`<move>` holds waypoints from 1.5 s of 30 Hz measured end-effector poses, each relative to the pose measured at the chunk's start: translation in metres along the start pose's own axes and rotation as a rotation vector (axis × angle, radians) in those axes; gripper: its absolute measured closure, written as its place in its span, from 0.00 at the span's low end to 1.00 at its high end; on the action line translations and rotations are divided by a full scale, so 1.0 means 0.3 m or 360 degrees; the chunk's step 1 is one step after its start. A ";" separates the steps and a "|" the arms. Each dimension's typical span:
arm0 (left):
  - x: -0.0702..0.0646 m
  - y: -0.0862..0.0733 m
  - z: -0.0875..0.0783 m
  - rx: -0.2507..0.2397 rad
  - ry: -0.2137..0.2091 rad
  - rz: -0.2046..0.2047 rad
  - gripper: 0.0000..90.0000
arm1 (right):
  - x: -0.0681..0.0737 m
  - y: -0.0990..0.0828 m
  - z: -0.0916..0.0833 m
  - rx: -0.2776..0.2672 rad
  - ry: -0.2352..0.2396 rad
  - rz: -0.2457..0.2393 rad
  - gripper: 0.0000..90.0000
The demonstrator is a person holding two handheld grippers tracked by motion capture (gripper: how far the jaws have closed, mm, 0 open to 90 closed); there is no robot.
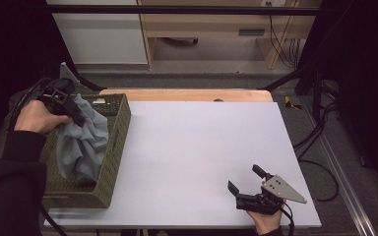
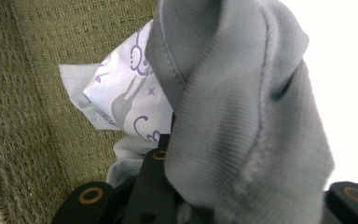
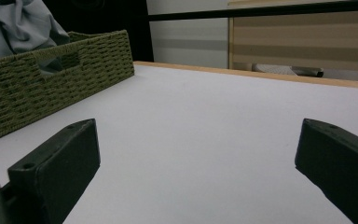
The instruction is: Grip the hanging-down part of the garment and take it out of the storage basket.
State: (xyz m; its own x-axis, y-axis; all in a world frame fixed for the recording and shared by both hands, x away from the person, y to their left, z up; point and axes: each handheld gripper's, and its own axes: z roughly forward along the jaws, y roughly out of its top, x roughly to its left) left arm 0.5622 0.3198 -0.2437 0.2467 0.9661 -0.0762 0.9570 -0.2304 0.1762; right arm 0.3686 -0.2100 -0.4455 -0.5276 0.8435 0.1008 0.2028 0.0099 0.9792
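One grey knit cloth [image 1: 81, 140], clenched in left gripper [image 1: 74, 112] over olive woven rectangular basket [image 1: 115, 147]; right gripper [image 1: 246, 179] spread, resting on white table [image 1: 202, 147].

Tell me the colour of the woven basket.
Olive green basket; clearest in the right gripper view.

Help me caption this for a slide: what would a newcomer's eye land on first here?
First, the grey cloth that the left gripper pinches and lifts over the green woven basket at the table's left edge. Beneath it, the left gripper view shows a white cloth with purple print in the basket. The right gripper rests open on the bare white table, near its front right corner.
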 end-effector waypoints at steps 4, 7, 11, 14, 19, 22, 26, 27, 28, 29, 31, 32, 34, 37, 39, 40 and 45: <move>0.001 -0.002 -0.005 -0.0003 -0.0001 -0.0005 0.87 | 0.000 0.000 0.001 0.0007 0.0010 0.0007 0.00; 0.004 -0.002 -0.012 -0.0012 0.0000 -0.0002 0.87 | -0.001 -0.002 0.005 0.0009 0.0019 0.0002 0.00; 0.005 -0.003 -0.024 -0.0026 -0.0002 0.0001 0.87 | -0.001 -0.002 0.006 0.0021 0.0024 0.0011 0.00; 0.004 -0.005 -0.041 -0.0037 0.0002 0.0009 0.87 | 0.000 -0.002 0.008 0.0023 0.0019 0.0023 0.00; 0.000 -0.012 -0.077 -0.0077 0.0003 0.0012 0.88 | 0.002 -0.002 0.012 0.0031 0.0039 0.0018 0.00; -0.002 -0.020 -0.105 -0.0108 0.0005 0.0002 0.88 | 0.005 -0.001 0.017 0.0027 0.0042 0.0019 0.00; -0.001 -0.027 -0.140 -0.0162 0.0014 0.0005 0.88 | 0.006 0.000 0.020 0.0028 0.0058 0.0009 0.00; 0.000 -0.029 -0.147 -0.0169 0.0011 0.0002 0.89 | 0.010 0.001 0.021 0.0034 0.0052 0.0022 0.00; 0.002 -0.031 -0.157 -0.0177 0.0005 0.0010 0.89 | 0.011 0.002 0.024 0.0032 0.0052 0.0021 0.00; 0.002 -0.033 -0.161 -0.0183 0.0003 0.0002 0.89 | 0.011 0.002 0.024 0.0032 0.0052 0.0021 0.00; 0.005 -0.035 -0.174 -0.0183 0.0008 0.0010 0.89 | 0.011 0.003 0.026 0.0040 0.0055 0.0023 0.00; 0.005 -0.037 -0.179 -0.0184 0.0009 0.0005 0.89 | 0.012 0.004 0.027 0.0040 0.0056 0.0027 0.00; 0.004 -0.039 -0.190 -0.0186 0.0016 0.0011 0.89 | 0.011 0.004 0.029 0.0032 0.0068 0.0015 0.00; 0.001 -0.041 -0.214 -0.0210 0.0023 0.0016 0.90 | 0.013 0.009 0.033 0.0031 0.0076 0.0017 0.00; 0.000 -0.042 -0.233 -0.0223 0.0023 0.0013 0.90 | 0.015 0.013 0.037 0.0036 0.0083 0.0017 0.00; -0.003 -0.043 -0.243 -0.0230 0.0029 0.0020 0.90 | 0.015 0.015 0.040 0.0033 0.0095 0.0013 0.00; -0.026 -0.045 -0.296 -0.0267 0.0049 0.0038 0.90 | 0.029 0.036 0.062 0.0033 0.0134 0.0018 0.01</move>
State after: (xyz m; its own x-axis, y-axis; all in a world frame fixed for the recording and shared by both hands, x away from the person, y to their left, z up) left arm 0.5337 0.3258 -0.1583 0.2618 0.9643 -0.0403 0.9112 -0.2332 0.3395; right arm 0.3815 -0.1926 -0.4373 -0.5927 0.7953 0.1273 0.2257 0.0123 0.9741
